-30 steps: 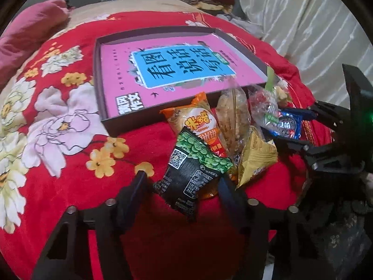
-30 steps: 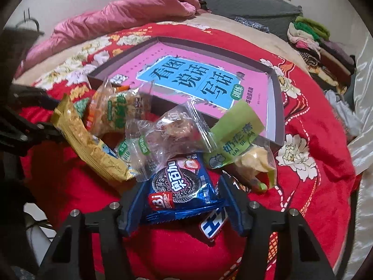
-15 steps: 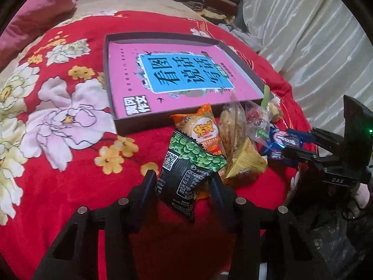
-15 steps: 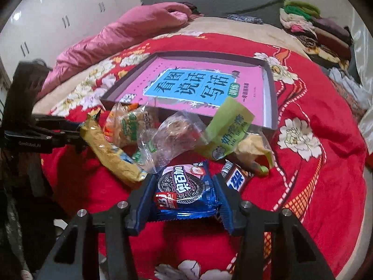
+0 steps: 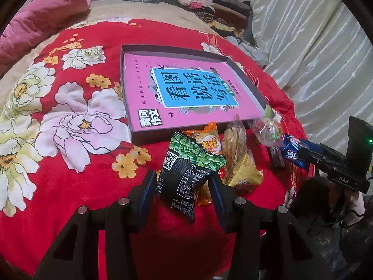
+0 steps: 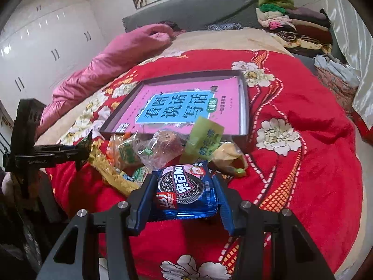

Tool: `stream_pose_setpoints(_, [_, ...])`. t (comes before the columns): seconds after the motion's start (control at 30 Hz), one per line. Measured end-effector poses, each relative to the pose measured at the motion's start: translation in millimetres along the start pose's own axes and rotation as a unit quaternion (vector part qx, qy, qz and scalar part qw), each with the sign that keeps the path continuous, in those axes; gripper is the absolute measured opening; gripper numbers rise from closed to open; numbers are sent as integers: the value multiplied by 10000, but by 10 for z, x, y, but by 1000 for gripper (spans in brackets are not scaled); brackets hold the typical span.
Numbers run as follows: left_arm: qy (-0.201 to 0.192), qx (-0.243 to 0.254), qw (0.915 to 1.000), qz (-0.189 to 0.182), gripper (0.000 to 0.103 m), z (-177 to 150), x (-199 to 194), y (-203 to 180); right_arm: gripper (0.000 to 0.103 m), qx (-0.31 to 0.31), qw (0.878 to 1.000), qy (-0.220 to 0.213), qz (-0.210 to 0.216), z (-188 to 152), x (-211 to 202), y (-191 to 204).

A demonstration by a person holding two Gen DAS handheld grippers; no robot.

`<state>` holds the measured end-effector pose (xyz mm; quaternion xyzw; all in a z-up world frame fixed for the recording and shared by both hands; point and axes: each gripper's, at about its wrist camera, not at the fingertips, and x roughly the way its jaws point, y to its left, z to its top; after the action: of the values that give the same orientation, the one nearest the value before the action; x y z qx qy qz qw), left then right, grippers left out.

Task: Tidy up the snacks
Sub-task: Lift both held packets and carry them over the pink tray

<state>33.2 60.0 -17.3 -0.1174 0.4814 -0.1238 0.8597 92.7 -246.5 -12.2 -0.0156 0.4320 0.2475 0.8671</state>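
My left gripper [image 5: 184, 182] is shut on a black and green pea snack bag [image 5: 188, 170] and holds it above the red bedspread. My right gripper [image 6: 185, 186] is shut on a blue cookie packet [image 6: 186, 191], also lifted; it shows in the left wrist view [image 5: 296, 154] too. A pile of snacks lies between them: an orange pack [image 5: 209, 142], a clear cracker pack [image 5: 234, 142], a yellow pack [image 5: 244, 172], a clear bun pack [image 6: 163, 147] and a green-labelled pack [image 6: 205, 137]. Behind the pile is a shallow dark box [image 5: 132, 93] lined with a pink book.
The red flowered bedspread [image 5: 70, 116] covers a bed. A pink quilt [image 6: 112, 58] lies at the far left, folded clothes [image 6: 293, 23] at the far right, a white curtain [image 5: 314, 46] on the right. A small dark snack bar [image 5: 276, 158] lies by the pile.
Both grippers have lifted and pulled back from the pile with their packets. The pea bag and the blue cookie packet now hang clear of the bedspread.
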Motion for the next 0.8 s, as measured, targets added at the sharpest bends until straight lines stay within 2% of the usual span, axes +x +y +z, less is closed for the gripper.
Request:
stream_pose_setpoints(0.2, [-103,-17,9999,72,47,30,-78,-35,50,308,9993,-55,-182,-4,-65,-134])
stream_pose_setpoints(0.47, [-235,-87,9996,139,47,82,-148,-67,50,608,9958,-193,-654,16,-155,-279])
stream_pose_setpoints(0.57, [-280,-155,9994,136,47,107,-154,-53,50,774,9949,-342,-555,24,-177,-340])
stream_pose_setpoints(0.8, [-427,-238,9986,192,47,228,-189,-80,50,586,9943,-738,-493,174,-197,-256])
